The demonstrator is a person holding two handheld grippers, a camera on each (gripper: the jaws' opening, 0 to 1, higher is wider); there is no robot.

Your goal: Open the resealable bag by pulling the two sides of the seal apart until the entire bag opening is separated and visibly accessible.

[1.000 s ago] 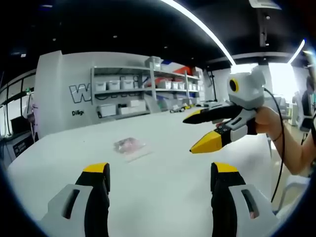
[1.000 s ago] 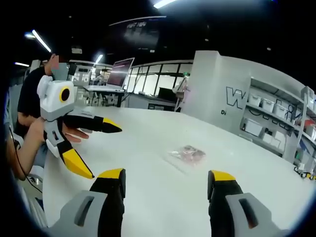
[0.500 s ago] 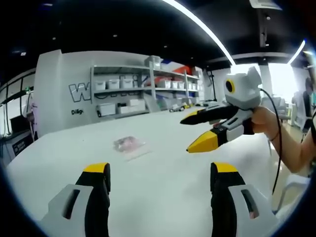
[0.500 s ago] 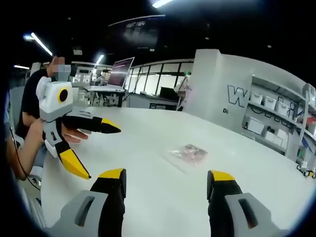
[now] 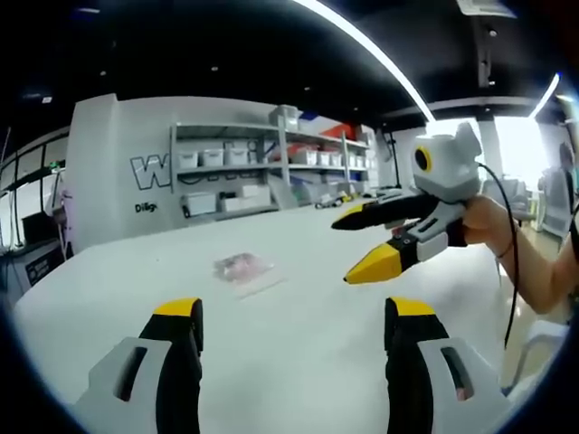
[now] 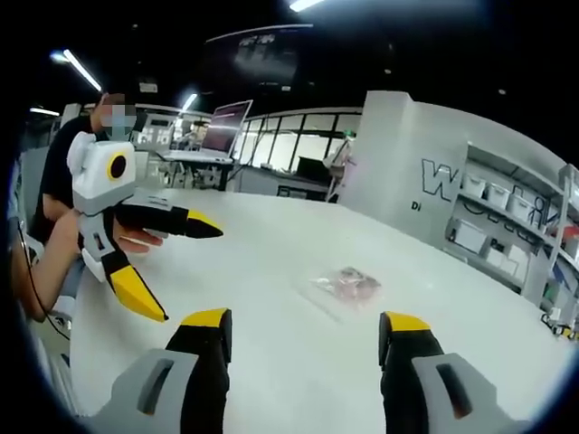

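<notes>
I hold both yellow-tipped grippers, left (image 5: 288, 318) and right (image 6: 304, 327), spread wide above the white table (image 5: 298, 298); the small clear resealable bag (image 5: 242, 267) lies well ahead, untouched.

left gripper (image 5: 289, 316): black jaws, yellow tips, grey body | right gripper (image 6: 304, 327): same | bag (image 5: 242, 268), ahead of jaws: clear, pinkish contents | table (image 5: 298, 244): white

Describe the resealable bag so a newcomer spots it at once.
Start at the large white round table. Lying flat near its middle, ahead of both open claws, is the small clear plastic resealable bag. Its pinkish contents make it the only coloured patch on that surface.
</notes>
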